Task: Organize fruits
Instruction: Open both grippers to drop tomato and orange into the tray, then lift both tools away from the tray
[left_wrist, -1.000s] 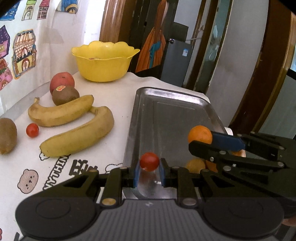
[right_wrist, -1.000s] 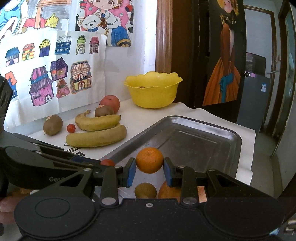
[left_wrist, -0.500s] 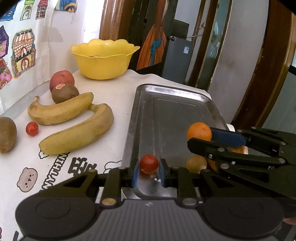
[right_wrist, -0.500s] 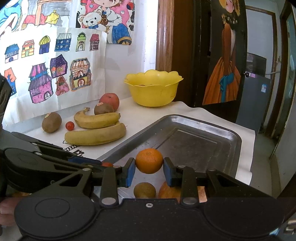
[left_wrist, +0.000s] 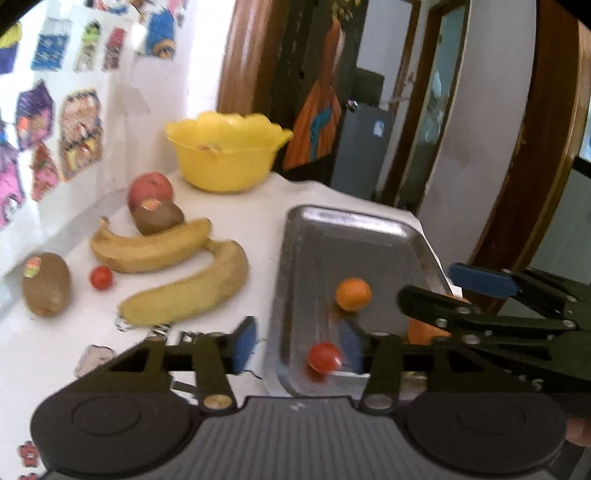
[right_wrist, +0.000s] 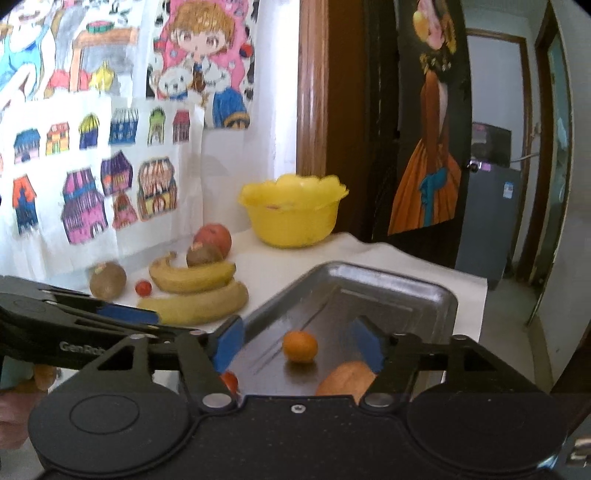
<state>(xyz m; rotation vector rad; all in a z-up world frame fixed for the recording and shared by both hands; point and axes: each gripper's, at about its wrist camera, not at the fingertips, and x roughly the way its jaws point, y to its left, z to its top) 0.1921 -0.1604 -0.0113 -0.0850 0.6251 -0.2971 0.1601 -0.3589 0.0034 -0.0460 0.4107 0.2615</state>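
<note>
Both grippers have let go since half a second back: the tomato (left_wrist: 325, 356) and the orange (left_wrist: 352, 294) that were pinched between the pads are now sitting loose in the tray (left_wrist: 354, 225), and I've pulled both tools up and back a bit.

Left gripper (left_wrist: 295, 347) has its jaws spread wide with nothing in them; the tomato sits in the tray's near-left corner, right by the rim. Right gripper (right_wrist: 299, 341) is also wide open and empty, with the orange out in the tray's near half, ahead of the pads. There's another orange-ish fruit (right_wrist: 347, 376) at the tray's near edge, half hidden behind the right tool.

Still out on the tabletop toward the left edge: two bananas (left_wrist: 184, 284), two kiwis (left_wrist: 46, 284), a second small tomato (left_wrist: 101, 277) and an apple (left_wrist: 150, 188). Yellow bowl (left_wrist: 225, 151) at the far edge.

What worries me: round fruit on bare metal. I reckon any nudge to the tray when I swing back in could send the orange or tomato rolling, and the tomato's close enough to the rim that a clipped pad might pop it out. Both tools crowd the same near end too, so they could knock each other.
</note>
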